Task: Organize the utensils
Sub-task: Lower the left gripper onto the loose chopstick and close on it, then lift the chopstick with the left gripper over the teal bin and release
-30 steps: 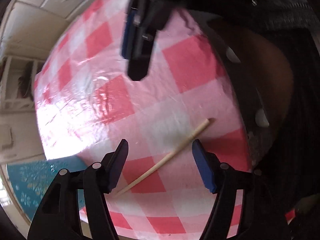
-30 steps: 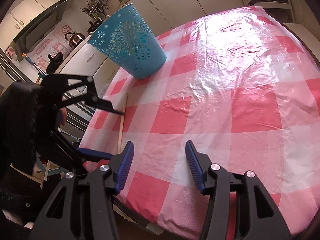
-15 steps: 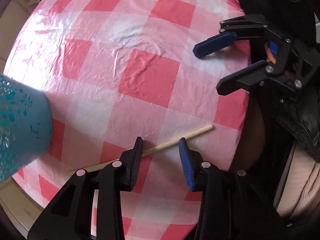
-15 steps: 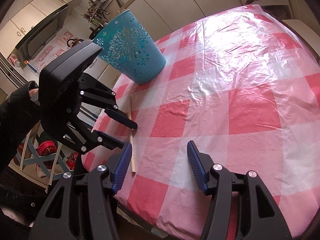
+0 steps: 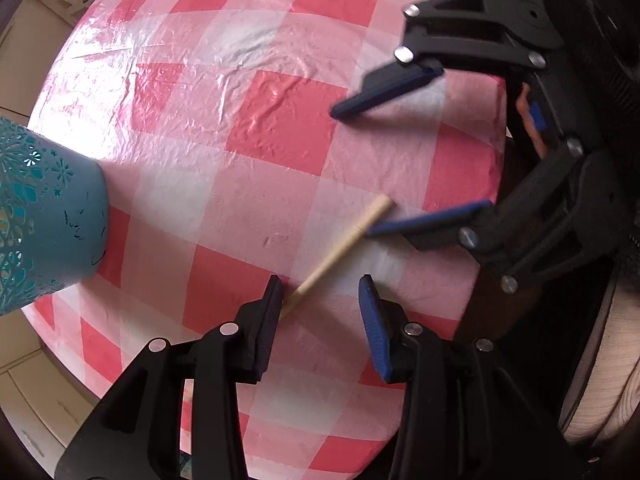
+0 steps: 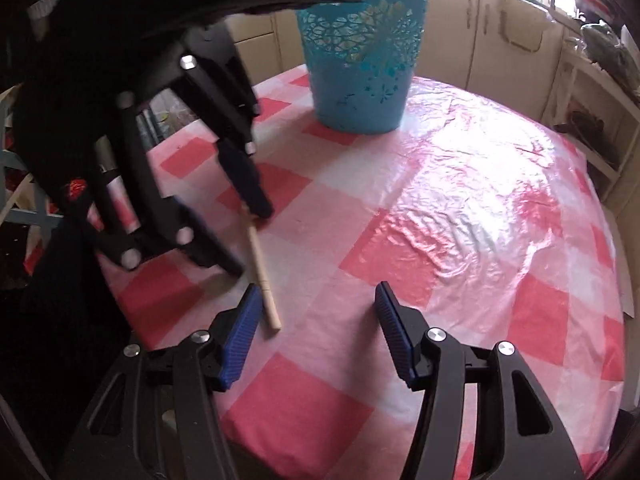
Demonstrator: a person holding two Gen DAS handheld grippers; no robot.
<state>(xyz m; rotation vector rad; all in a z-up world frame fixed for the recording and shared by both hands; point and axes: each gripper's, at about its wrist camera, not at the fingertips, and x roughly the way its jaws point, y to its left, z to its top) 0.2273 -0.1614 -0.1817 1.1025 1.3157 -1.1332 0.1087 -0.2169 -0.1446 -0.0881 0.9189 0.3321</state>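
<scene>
Both hand-held grippers — left point(image 5: 320, 304) and right point(image 6: 316, 312) — gape open, holding nothing, with the wooden chopstick point(image 5: 340, 250) flat on the worktop point(image 5: 280, 128).

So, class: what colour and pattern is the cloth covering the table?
The tablecloth is a pink, red and white check under a glossy clear cover, seen best in the right wrist view.

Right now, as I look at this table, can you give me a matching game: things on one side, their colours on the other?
Things:
1. chopstick
2. basket
3. tablecloth
4. cupboards

Colours:
A. pink and white checks
B. beige
C. teal
D. pale wood

Pairs: 1-D, 2-C, 3-A, 4-B
</scene>
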